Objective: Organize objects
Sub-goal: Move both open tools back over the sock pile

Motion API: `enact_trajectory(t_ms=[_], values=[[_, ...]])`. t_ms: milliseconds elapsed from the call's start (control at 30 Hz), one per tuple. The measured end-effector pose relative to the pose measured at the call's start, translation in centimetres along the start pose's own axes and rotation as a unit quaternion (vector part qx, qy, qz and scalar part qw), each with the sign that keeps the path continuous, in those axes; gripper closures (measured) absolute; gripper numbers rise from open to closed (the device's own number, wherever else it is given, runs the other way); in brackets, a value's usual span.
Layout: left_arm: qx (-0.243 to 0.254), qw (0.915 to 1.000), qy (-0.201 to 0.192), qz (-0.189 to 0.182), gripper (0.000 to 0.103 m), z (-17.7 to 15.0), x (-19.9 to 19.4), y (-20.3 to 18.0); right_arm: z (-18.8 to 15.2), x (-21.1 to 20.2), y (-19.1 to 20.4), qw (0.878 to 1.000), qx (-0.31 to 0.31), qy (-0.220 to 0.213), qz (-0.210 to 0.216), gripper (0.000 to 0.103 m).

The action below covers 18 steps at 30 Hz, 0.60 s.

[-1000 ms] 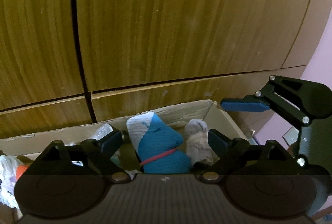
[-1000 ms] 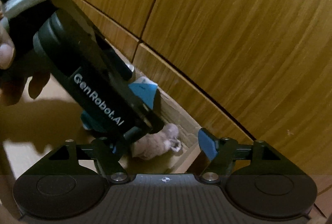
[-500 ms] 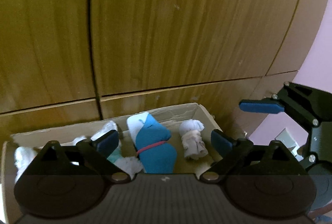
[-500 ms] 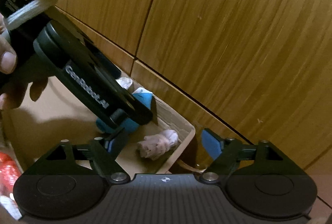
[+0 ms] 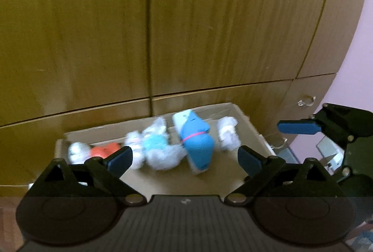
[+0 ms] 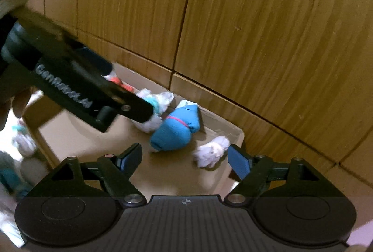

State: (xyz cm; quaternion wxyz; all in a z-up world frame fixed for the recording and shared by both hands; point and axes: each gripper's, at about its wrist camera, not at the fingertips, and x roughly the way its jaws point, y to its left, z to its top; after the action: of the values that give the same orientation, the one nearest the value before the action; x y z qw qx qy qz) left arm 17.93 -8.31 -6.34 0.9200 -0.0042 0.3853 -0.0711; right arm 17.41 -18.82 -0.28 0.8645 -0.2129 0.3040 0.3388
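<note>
A cardboard box [image 5: 251, 128] stands against a wooden cabinet and holds rolled sock bundles in a row. These are a blue bundle with a pink band [image 5: 198, 142], a small white roll [image 5: 228, 135], a white-and-teal bundle [image 5: 158, 147] and an orange one [image 5: 105, 149]. My left gripper [image 5: 185, 157] hovers above the box, open, with nothing between its fingers. My right gripper [image 6: 184, 158] is also open and empty, above the box's right end [image 6: 235, 133]. From it I see the blue bundle [image 6: 177, 133], the white roll [image 6: 212, 151] and the left gripper's body [image 6: 77, 93].
Wooden cabinet doors [image 5: 209, 30] rise close behind the box, with a metal handle [image 5: 306, 100] at the right. A pink wall [image 5: 356, 65] lies further right. More sock bundles [image 6: 23, 140] lie blurred outside the box at the left.
Both grippers have risen and drawn back from the box, so more of its inside shows. Their jaws stand a little wider. The blue bundle and white roll stay in the box.
</note>
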Motion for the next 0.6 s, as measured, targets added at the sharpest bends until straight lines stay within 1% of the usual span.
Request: enact_trajectory(t_ms=[67,133,300,433,600], values=[[0.000,1.0000,-0.005,0.007,0.006,-0.6,-1.5,0.8,0.0,-0.7,0.6,1.000,0.016,0.001,-0.001,0.018],[-0.003,0.9998,-0.012,0.015,0.004,-1.2,-3.8,1.9,0.0,-1.5,1.2,1.000,0.022,0.000,0.000,0.018],[-0.011,0.9986,-0.024,0.045,0.003,-3.2,-7.7,4.5,-0.5,-3.7,2.3,0.998,0.067,0.005,-0.008,0.017],[-0.015,0.9975,-0.027,0.064,0.003,-5.5,-10.6,6.2,-1.2,-5.7,3.7,0.996,0.082,0.007,-0.017,0.015],[-0.021,0.9957,-0.027,0.086,0.002,-8.7,-13.3,7.6,-1.7,-8.2,4.7,0.995,0.101,-0.002,-0.007,0.010]])
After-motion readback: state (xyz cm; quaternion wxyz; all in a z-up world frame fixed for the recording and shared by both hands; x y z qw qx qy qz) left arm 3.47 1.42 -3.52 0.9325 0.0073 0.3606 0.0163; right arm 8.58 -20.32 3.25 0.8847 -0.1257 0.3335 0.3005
